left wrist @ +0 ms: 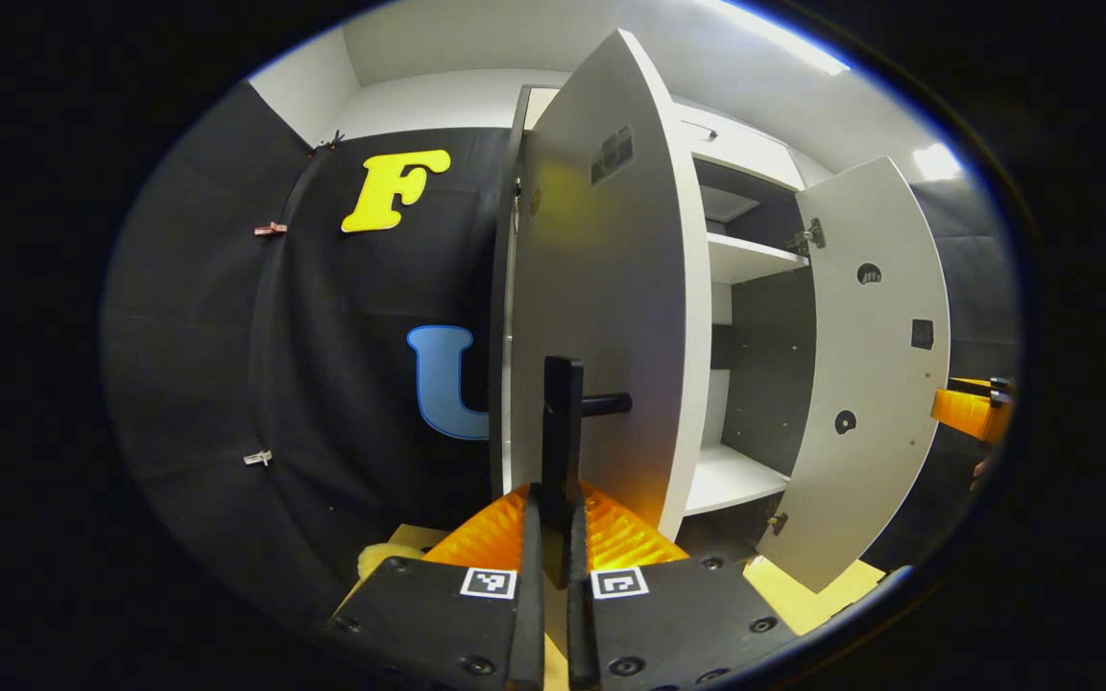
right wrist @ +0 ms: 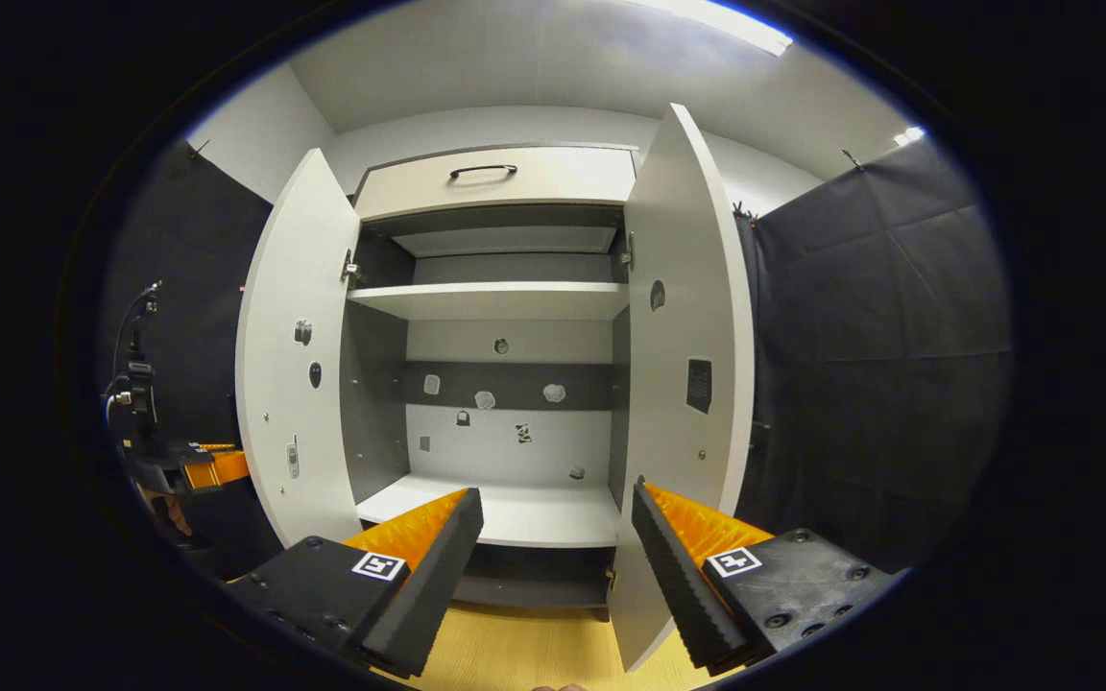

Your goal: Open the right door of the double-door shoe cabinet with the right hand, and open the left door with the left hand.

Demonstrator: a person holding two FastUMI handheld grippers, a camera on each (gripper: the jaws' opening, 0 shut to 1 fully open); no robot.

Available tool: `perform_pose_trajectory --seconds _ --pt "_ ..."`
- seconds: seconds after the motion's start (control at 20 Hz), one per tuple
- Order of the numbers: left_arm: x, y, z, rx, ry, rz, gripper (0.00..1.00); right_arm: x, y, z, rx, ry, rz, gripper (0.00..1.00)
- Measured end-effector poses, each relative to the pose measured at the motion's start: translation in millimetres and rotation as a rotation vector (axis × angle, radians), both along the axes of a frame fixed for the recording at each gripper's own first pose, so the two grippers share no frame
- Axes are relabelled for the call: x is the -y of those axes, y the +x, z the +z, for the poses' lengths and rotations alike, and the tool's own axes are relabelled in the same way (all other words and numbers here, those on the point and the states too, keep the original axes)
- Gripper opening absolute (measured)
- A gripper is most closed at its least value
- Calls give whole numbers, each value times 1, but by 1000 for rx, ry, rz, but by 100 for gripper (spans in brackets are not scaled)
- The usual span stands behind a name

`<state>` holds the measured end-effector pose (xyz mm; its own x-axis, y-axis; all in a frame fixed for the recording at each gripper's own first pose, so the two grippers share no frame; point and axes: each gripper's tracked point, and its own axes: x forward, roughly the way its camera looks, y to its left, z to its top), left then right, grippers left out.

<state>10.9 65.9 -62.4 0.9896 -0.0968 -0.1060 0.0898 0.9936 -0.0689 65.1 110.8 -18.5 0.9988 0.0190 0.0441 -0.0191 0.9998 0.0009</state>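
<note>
The shoe cabinet (right wrist: 500,317) stands against the black booth wall (right wrist: 879,365), and I place everything else from it. Both its doors hang swung out toward me. In the right gripper view I look straight into its open front: a shelf (right wrist: 491,299) crosses the upper part, a lower board (right wrist: 515,513) lies at the bottom, and a drawer front (right wrist: 500,180) with a dark handle sits along the cabinet's top.

The left door (left wrist: 601,288) juts out from the cabinet's left edge, and in the left gripper view I see it nearly edge-on, close in front of me. The right door (right wrist: 683,336) stands out from the cabinet's right edge, its inner face turned to the opening.

The wooden floor (right wrist: 515,653) runs under the cabinet's foot.

My left gripper (left wrist: 554,537) is at the left door's outer face, its fingers drawn narrow and clamped on either side of the door's dark bar handle (left wrist: 563,432), which rises upright between them.

My right gripper (right wrist: 558,547) sits in front of the cabinet's lower opening with its fingers spread wide and nothing between them; the right finger is just beside the right door's lower edge, and I cannot tell whether it touches.

Small dark stickers dot the cabinet's back panel (right wrist: 505,441).
</note>
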Motion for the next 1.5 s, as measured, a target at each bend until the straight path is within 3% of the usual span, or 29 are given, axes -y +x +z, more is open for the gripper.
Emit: perform_pose_trajectory --seconds 0.35,0.75,0.8,0.95,1.5 --pt "-7 -1 0 7 -2 -19 14 -2 -1 -4 -12 -10 4 98" --pt "-55 1 -1 32 -5 41 8 -4 1 -11 -29 14 7 98" --pt "-67 1 -4 29 -10 69 5 -6 2 -11 -31 14 10 98" --pt "-69 0 -4 16 -78 33 5 -12 3 -7 -20 5 23 98" --pt "-71 -22 6 7 -7 111 5 -22 7 -14 -42 34 52 98"
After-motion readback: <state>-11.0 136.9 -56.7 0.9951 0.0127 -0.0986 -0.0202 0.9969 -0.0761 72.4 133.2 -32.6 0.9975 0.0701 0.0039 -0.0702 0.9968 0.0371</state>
